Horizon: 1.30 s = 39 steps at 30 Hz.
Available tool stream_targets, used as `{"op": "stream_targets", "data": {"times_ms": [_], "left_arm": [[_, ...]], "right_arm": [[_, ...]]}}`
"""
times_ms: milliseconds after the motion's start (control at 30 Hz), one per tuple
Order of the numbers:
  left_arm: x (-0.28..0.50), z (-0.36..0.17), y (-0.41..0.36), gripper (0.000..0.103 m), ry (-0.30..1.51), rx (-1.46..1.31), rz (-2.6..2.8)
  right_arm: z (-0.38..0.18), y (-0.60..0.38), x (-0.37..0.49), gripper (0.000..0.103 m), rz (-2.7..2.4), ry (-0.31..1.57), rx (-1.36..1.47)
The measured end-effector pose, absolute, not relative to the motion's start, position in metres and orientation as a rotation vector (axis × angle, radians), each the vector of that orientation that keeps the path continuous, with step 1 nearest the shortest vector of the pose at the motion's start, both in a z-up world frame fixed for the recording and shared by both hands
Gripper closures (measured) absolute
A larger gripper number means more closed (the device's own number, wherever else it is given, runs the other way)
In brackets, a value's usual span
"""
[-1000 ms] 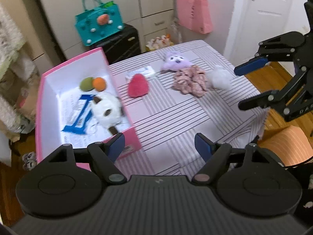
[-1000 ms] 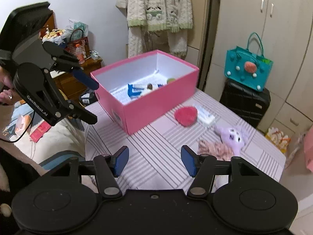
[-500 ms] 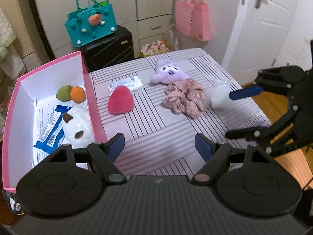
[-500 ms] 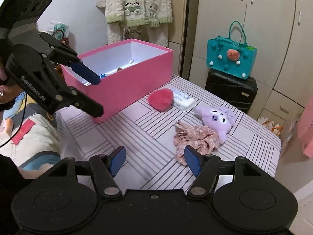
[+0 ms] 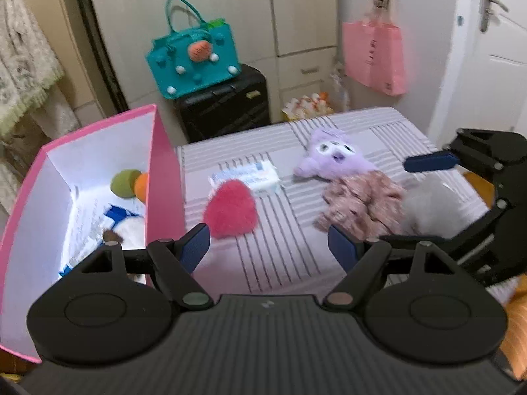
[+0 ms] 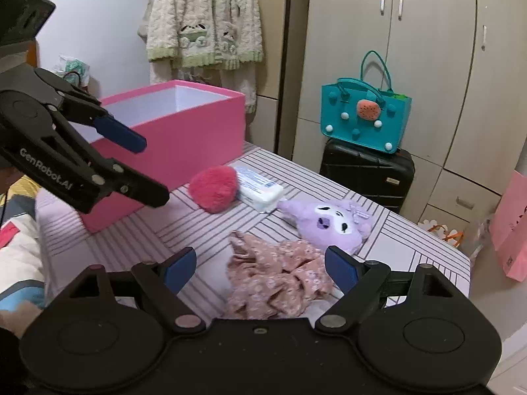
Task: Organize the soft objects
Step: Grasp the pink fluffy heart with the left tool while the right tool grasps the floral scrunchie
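Left wrist view: the left gripper (image 5: pixel 268 247) hovers with its 2 fingers (image 5: pixel 196 247) spread apart and empty above the striped worktop (image 5: pixel 283 263), pointed toward a red fuzzy plush (image 5: pixel 230 212) lying just beside the pink box (image 5: pixel 164 177). Inside the box sit a green ball (image 5: pixel 123 182), an orange ball (image 5: pixel 142 186) and a white plush (image 5: pixel 130 230). Behind the red plush lies a white packet (image 5: pixel 252 174); farther right are a purple plush (image 5: pixel 332 159), a pink floral scrunchie (image 5: pixel 362 202) and a white fluffy item (image 5: pixel 431 207). The right gripper (image 5: pixel 425 197) reaches in from the right edge, its fingers straddling the white fluffy item without visibly pressing on it.

Right wrist view: the right gripper (image 6: pixel 260 270) hangs low over the pink floral scrunchie (image 6: pixel 280 279), its jaws opening, the scrunchie lying in the gap between the fingers (image 6: pixel 341 268) with a little white fluff visible beneath; the pads are not on it. The purple plush (image 6: pixel 329 222) lies just beyond, touching the scrunchie. The left gripper (image 6: pixel 148 177) shows at left, spread and empty, in front of the pink box (image 6: pixel 184 141), near the red fuzzy plush (image 6: pixel 214 187) and white packet (image 6: pixel 260 191). A teal bag (image 6: pixel 365 121) rests on a black suitcase (image 6: pixel 365 174) behind the worktop (image 6: pixel 148 230).
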State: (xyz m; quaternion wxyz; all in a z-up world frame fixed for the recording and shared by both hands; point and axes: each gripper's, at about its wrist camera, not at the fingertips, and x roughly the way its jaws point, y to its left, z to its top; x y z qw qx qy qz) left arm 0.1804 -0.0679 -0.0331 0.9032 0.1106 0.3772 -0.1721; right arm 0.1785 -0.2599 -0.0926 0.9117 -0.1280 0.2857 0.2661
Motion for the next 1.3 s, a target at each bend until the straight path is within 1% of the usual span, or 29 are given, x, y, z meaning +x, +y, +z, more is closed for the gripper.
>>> {"op": "stream_targets", "data": {"times_ms": [267, 467, 700, 800, 867, 900, 1000, 1067, 1100, 1133, 1167, 1200, 1267, 1300], "left_arm": [[0.207, -0.054, -0.086, 0.026, 0.693, 0.265, -0.225], [0.227, -0.078, -0.1, 0.028, 0.705, 0.271, -0.203], [0.25, -0.104, -0.105, 0.028, 0.725, 0.295, -0.115], [0.253, -0.112, -0.106, 0.03, 0.73, 0.307, -0.101], [0.255, -0.116, -0.106, 0.037, 0.743, 0.305, -0.097], [0.255, -0.117, -0.105, 0.039, 0.744, 0.305, -0.091], [0.257, -0.118, -0.104, 0.046, 0.735, 0.31, -0.067], [0.257, -0.118, -0.103, 0.055, 0.735, 0.307, -0.06], [0.257, -0.119, -0.103, 0.057, 0.733, 0.313, -0.052], [0.257, -0.119, -0.103, 0.06, 0.731, 0.322, -0.044], [0.257, -0.12, -0.102, 0.061, 0.73, 0.33, -0.037], [0.257, -0.121, -0.101, 0.061, 0.73, 0.335, -0.032], [0.258, -0.121, -0.1, 0.061, 0.725, 0.341, -0.032], [0.258, -0.121, -0.1, 0.062, 0.724, 0.34, -0.032]], "right_arm": [[-0.108, -0.259, 0.195, 0.015, 0.558, 0.622, -0.295], [-0.118, -0.254, 0.209, 0.015, 0.561, 0.72, -0.319], [-0.12, -0.258, 0.219, 0.015, 0.544, 0.753, -0.301], [-0.121, -0.257, 0.222, 0.015, 0.547, 0.773, -0.297], [-0.123, -0.257, 0.224, 0.015, 0.55, 0.783, -0.278], [-0.123, -0.257, 0.224, 0.016, 0.551, 0.788, -0.269], [-0.126, -0.255, 0.226, 0.022, 0.533, 0.804, -0.254], [-0.128, -0.254, 0.229, 0.031, 0.514, 0.814, -0.255], [-0.129, -0.254, 0.229, 0.033, 0.51, 0.816, -0.259], [-0.129, -0.253, 0.228, 0.038, 0.508, 0.817, -0.261], [-0.13, -0.253, 0.227, 0.044, 0.51, 0.819, -0.259], [-0.13, -0.253, 0.227, 0.048, 0.514, 0.821, -0.253], [-0.131, -0.254, 0.227, 0.06, 0.517, 0.826, -0.243], [-0.131, -0.253, 0.227, 0.063, 0.52, 0.825, -0.243]]}}
